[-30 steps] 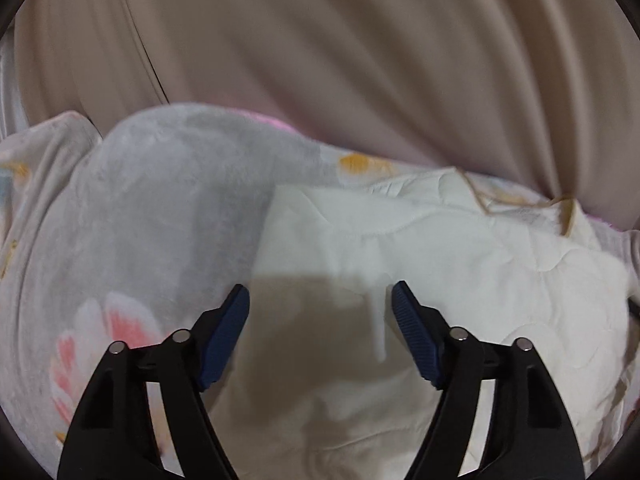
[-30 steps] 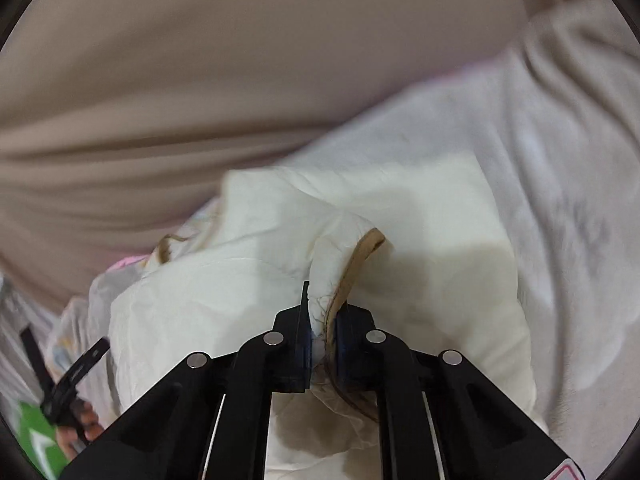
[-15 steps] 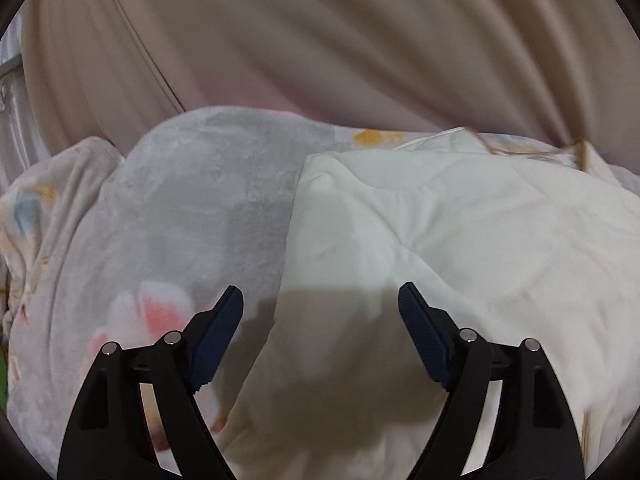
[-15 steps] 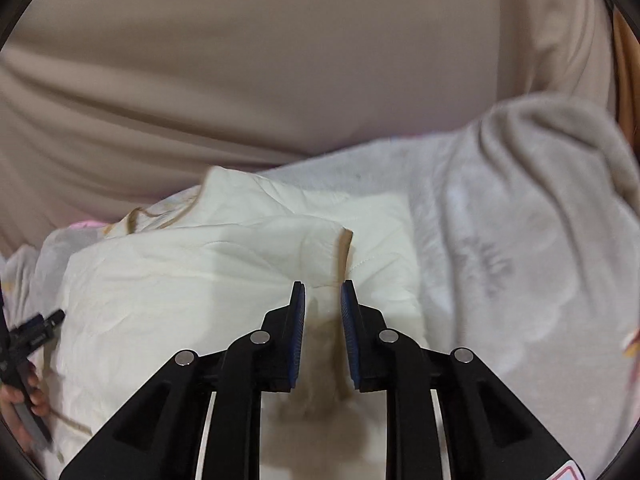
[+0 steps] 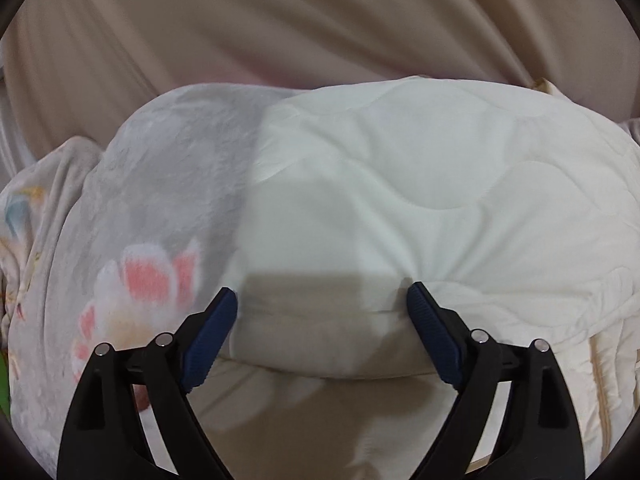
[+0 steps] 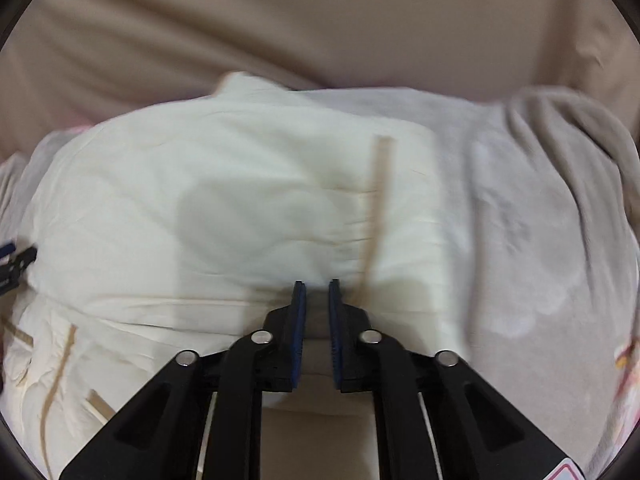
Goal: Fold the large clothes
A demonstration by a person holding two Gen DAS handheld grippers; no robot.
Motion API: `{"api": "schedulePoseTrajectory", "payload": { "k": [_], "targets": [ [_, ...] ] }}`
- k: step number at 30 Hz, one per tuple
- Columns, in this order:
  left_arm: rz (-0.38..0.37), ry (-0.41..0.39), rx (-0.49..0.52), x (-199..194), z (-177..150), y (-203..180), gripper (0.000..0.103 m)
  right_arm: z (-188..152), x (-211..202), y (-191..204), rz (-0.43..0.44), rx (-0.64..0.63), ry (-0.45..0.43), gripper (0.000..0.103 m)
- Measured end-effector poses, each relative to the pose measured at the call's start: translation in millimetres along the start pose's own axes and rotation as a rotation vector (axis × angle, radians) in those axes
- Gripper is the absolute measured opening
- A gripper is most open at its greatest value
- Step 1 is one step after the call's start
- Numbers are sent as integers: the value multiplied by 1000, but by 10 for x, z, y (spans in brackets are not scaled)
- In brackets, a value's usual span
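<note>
A cream quilted cover (image 5: 420, 184), folded into a thick pad with wavy stitching and a tan trim strip (image 6: 376, 208) running down its top, lies on a pale grey fleece blanket (image 5: 168, 184) printed with a pink flower (image 5: 148, 280). Behind both hangs a beige curtain (image 5: 320, 20) in soft folds.

The left hand-held gripper (image 5: 322, 312) hovers low over the near-left part of the cover, its jaws wide apart and opening further. The folded edge of the cover sits between the blue pads (image 5: 210, 340), but neither pad presses on it, so it grips nothing.

The right hand-held gripper (image 6: 317, 304) is down at the near edge of the cover, just left of the trim strip. Its two blue pads (image 6: 299, 328) stand close together with a narrow slot showing between them; the tips reach the cloth, yet no fold is visibly pinched there. The view is blurred with motion.

At the far left edge of the right wrist view, a tip of the left hand-held gripper pokes in beside the cover.
</note>
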State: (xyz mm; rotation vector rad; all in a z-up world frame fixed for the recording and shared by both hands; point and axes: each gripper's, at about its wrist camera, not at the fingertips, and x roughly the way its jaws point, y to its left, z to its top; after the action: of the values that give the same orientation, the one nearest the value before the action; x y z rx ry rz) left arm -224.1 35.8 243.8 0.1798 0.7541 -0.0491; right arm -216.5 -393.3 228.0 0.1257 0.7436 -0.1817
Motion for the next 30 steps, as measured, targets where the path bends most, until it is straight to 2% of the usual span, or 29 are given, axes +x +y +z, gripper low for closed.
{"api": "schedulePoseTrajectory", "payload": {
  "k": [1, 2, 4, 5, 6, 8, 10, 12, 13, 16, 21, 25, 30],
  "targets": [
    [13, 4, -9, 6, -18, 42, 85, -35, -21, -138, 15, 37, 8, 0],
    [27, 2, -11, -22, -47, 76, 85, -84, -81, -257, -33, 65, 12, 0],
    [64, -14, -7, -117, -131, 88, 85, -192, -259, -331, -71, 72, -10, 1],
    [76, -23, -6, -182, -193, 95, 85, -256, -373, -331, -87, 76, -21, 15],
    [75, -32, -12, -230, -274, 142, 84, -366, -537, -295, -101, 78, -27, 17],
    [66, -40, -23, -396, -377, 186, 84, -584, -841, -237, -65, 65, -37, 17],
    [54, -48, -25, -539, -474, 258, 84, -785, -1066, -232, -34, 45, -43, 25],
    [49, -61, -17, -731, -608, 298, 84, -991, -1312, -181, -14, 19, -51, 39],
    [47, -65, -12, -801, -655, 312, 84, -1092, -1425, -123, -11, 4, -55, 41],
    [42, -76, -9, -1052, -806, 335, 84, -1408, -1678, 63, -25, -34, -79, 49],
    [25, -92, -14, -1446, -1086, 465, 85, -1903, -2093, 314, -108, -122, -130, 62],
    [-43, -14, -72, -1508, -1359, 747, 93, -2195, -2223, 402, -127, -145, -122, 68],
    [-162, 166, -220, -1397, -1893, 1250, 94, -2411, -2241, 231, -99, -51, -85, 72]
  ]
}}
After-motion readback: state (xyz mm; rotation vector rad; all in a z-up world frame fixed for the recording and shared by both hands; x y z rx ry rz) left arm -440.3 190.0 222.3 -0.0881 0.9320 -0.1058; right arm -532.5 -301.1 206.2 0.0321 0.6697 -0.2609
